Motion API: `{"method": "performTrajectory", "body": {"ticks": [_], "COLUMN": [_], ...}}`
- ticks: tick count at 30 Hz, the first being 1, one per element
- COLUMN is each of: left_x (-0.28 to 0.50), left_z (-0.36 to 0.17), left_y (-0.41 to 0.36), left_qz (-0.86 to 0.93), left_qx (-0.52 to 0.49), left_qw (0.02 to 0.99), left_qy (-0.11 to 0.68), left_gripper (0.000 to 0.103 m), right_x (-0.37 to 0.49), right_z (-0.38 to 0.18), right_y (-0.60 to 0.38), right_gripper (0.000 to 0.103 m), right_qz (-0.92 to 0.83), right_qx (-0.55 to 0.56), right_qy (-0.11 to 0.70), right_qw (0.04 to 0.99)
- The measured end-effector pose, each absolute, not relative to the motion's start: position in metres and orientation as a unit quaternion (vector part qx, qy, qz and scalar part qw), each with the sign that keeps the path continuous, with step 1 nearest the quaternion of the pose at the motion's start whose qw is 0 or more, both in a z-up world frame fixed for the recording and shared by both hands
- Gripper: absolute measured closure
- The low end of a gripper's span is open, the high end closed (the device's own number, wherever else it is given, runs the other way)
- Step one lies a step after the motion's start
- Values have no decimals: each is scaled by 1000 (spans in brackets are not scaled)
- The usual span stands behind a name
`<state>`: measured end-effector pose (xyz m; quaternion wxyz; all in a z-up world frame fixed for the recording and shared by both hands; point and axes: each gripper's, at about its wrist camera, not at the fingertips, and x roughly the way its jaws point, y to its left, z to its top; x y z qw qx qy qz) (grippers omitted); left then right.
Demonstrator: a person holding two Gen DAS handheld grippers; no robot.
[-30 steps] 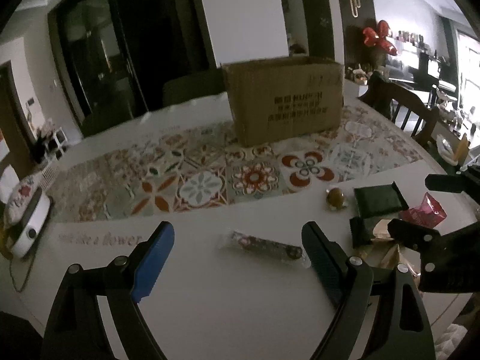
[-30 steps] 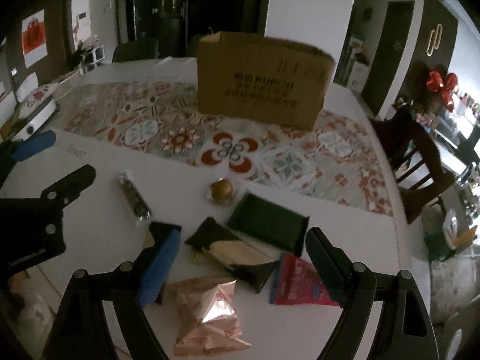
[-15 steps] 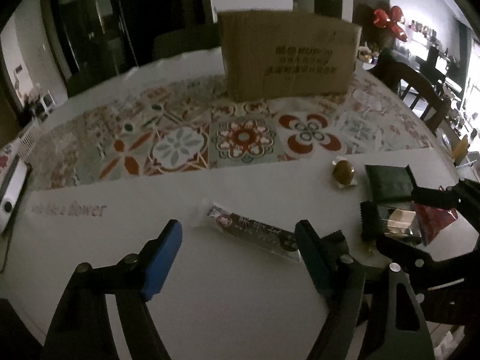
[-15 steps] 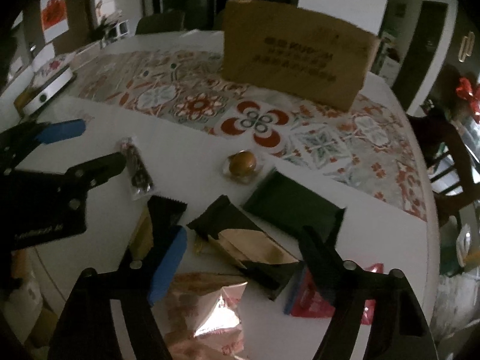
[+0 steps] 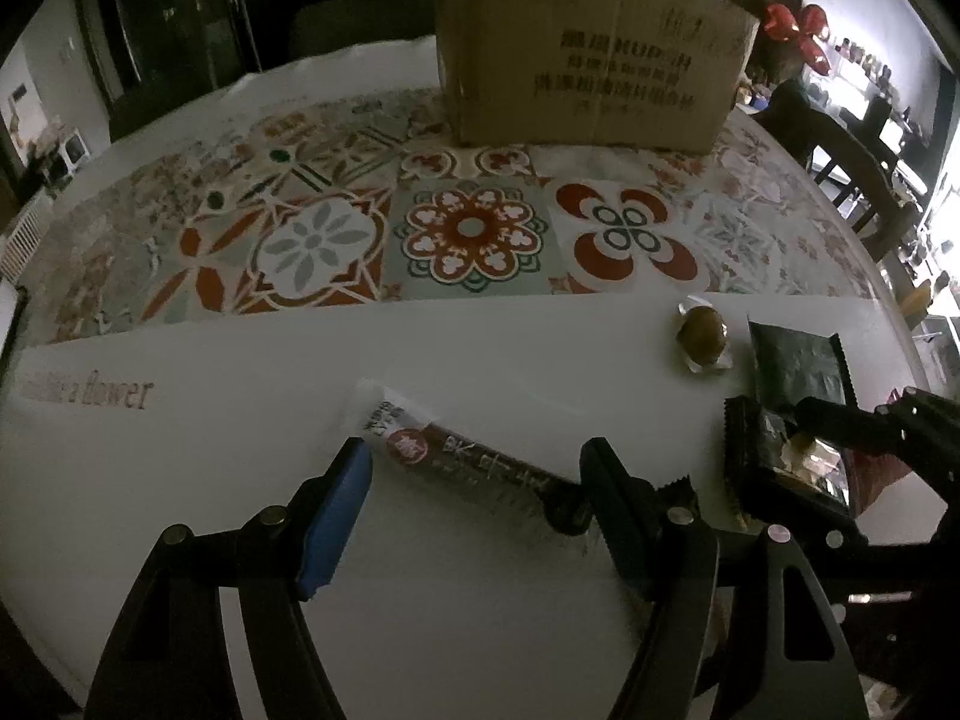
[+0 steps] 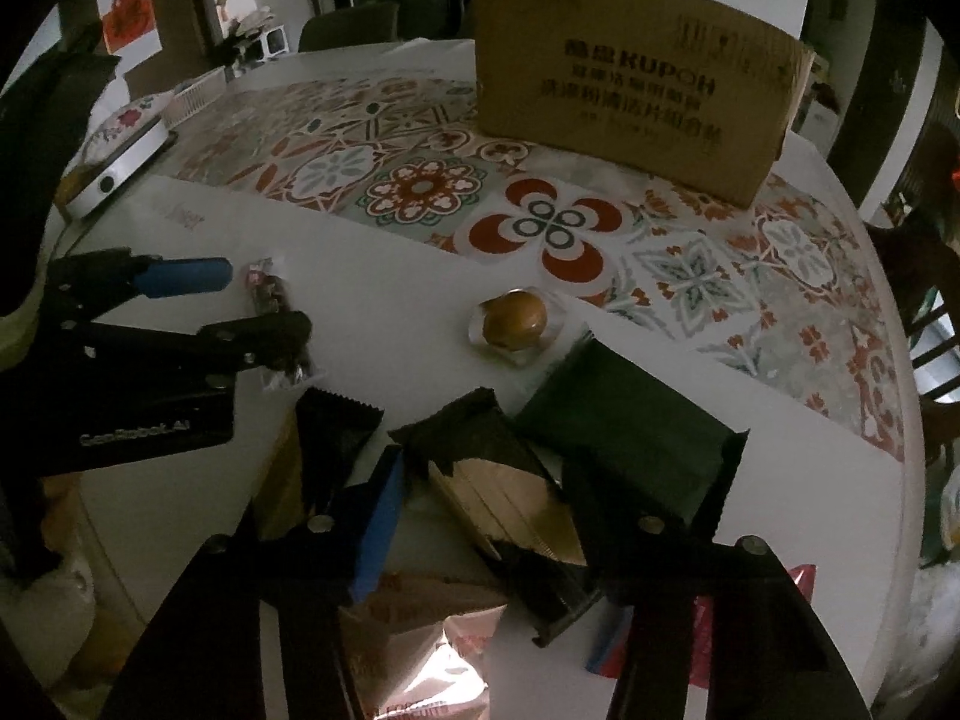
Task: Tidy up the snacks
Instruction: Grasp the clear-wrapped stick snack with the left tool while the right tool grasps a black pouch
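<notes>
- Right claw [image 6: 480,516]: closing, jaws set either side of the black-and-gold packet [image 6: 510,498] lying flat on the desk [image 5: 480,348]. Whether the pads press on it yet cannot be told from the right wrist view; no lift is seen.
- Black-and-gold packet: long axis runs diagonally, from near right to far left in the right wrist view, serrated end pointing away toward the cardboard box [image 6: 630,102].
- Left claw [image 5: 474,474]: closing, jaws straddling the long dark snack bar [image 5: 474,462]. A gap is visible at the blue finger [image 5: 336,510]; the black finger [image 5: 612,510] covers the bar's far end, so contact there cannot be confirmed. Nothing is held yet.
- Snack bar: flat on the white part of the desk, long axis diagonal, clear crimped end pointing up-left, dark end toward the right jaw. The jaws are lined up roughly along that axis, not across it.
- Pink foil pack [image 6: 420,648] and red pack [image 6: 708,630] lie nearest the desk edge, untouched.
- Dark green packet [image 6: 624,420] and round brown wrapped sweet [image 6: 516,318] lie further out, loose.
- Cardboard box stands at the far side on the patterned cloth [image 5: 468,228]; its inside is not visible.
- Progress judged: early. All visible snacks are on the desk, none seen in the box. First two pickups are in hand; everything else is left.
</notes>
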<state>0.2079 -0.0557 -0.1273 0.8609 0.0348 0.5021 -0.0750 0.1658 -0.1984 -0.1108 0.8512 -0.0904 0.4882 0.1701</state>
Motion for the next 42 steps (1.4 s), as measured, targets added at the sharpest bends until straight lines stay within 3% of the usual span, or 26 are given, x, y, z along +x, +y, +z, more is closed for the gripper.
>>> {"method": "performTrajectory", "body": {"ticks": [3,10,12,22,42], "left_x": [214,211,211,203,184], "left_z": [-130,-131,-131,-122,-60], "left_y": [-58,-58,-60,-62,-71], "left_qz": [-70,-77,-83,-105,-168], "left_qx": [32,33,36,38,47], "left_qw": [857,855,854,858,902], "left_qy": [509,512,512,502,395], "left_gripper": [33,74,79,81,82], "right_x": [167,167,167,163,154], "right_z": [-111,-110,-110,-102,-53], "right_y": [-198,-198,-199,-203,-222], "right_gripper": [55,63,66,68,69], "right_qz": [166,161,160,155,102], "right_qx": [-90,-84,-79,-69,0], "right_qy": [488,483,481,465,385], "right_qw": [852,857,858,869,917]}}
